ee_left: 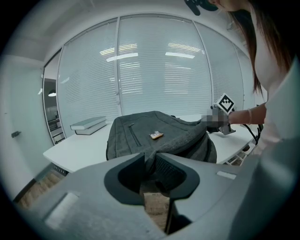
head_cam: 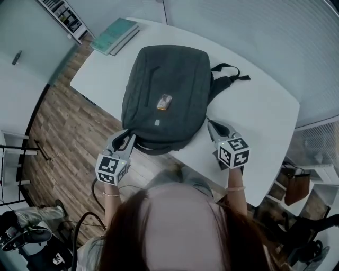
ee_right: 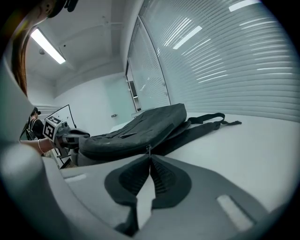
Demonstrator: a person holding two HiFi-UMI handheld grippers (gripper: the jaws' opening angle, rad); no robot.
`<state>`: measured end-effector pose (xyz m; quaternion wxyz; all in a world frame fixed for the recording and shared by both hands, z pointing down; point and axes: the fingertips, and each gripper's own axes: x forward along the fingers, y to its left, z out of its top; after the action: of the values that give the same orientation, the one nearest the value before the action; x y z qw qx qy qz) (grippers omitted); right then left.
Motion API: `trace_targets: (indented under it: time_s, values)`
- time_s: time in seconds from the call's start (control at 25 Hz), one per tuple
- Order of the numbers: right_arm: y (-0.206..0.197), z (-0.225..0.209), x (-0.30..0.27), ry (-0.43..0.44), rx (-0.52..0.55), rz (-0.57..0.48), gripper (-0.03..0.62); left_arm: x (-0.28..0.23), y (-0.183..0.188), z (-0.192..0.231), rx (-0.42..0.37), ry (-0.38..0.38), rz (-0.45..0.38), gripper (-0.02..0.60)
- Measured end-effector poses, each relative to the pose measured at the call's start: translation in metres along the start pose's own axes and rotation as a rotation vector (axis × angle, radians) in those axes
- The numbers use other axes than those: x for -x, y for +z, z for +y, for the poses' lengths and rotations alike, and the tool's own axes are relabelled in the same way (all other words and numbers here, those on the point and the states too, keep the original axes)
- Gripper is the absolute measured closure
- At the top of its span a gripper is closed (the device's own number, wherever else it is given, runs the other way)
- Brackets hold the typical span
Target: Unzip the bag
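A dark grey backpack (head_cam: 164, 79) lies flat on the white table (head_cam: 259, 111), with a small orange tag (head_cam: 164, 101) on its top panel and its straps (head_cam: 229, 72) trailing to the far right. My left gripper (head_cam: 128, 138) is at the bag's near left corner, shut on a fold of the fabric (ee_left: 149, 157). My right gripper (head_cam: 211, 125) is at the bag's near right side. Its jaws are closed, and a small metal zipper pull (ee_right: 149, 150) sticks up from between their tips. In the right gripper view the bag (ee_right: 140, 129) stretches away to the left.
Two flat books (head_cam: 114, 34) lie at the table's far left corner. The table's near edge runs just under both grippers, with wood floor (head_cam: 69, 132) below. A brown bag (head_cam: 296, 185) stands on the floor to the right, and a shelf (head_cam: 63, 16) at the far left.
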<state>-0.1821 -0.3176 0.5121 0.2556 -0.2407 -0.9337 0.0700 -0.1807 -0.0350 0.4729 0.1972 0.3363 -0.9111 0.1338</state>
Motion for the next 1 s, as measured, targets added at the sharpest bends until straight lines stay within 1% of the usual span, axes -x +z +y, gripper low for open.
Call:
trace_targets:
  time_s: [0.16, 0.48, 0.68, 1.0]
  values:
    - [0.004, -0.007, -0.007, 0.004, -0.013, -0.007, 0.586, 0.001, -0.001, 0.0, 0.005, 0.01, 0.003, 0.499]
    - [0.016, -0.018, -0.018, -0.006, -0.022, -0.024, 0.586, 0.003, -0.002, 0.002, 0.02, 0.002, 0.006, 0.499]
    - [0.022, -0.028, -0.029, -0.015, -0.007, -0.028, 0.586, 0.0, -0.004, 0.003, 0.024, 0.009, -0.005, 0.499]
    - [0.036, -0.045, -0.044, -0.052, 0.036, -0.025, 0.586, -0.003, -0.002, 0.0, 0.033, -0.011, -0.018, 0.5]
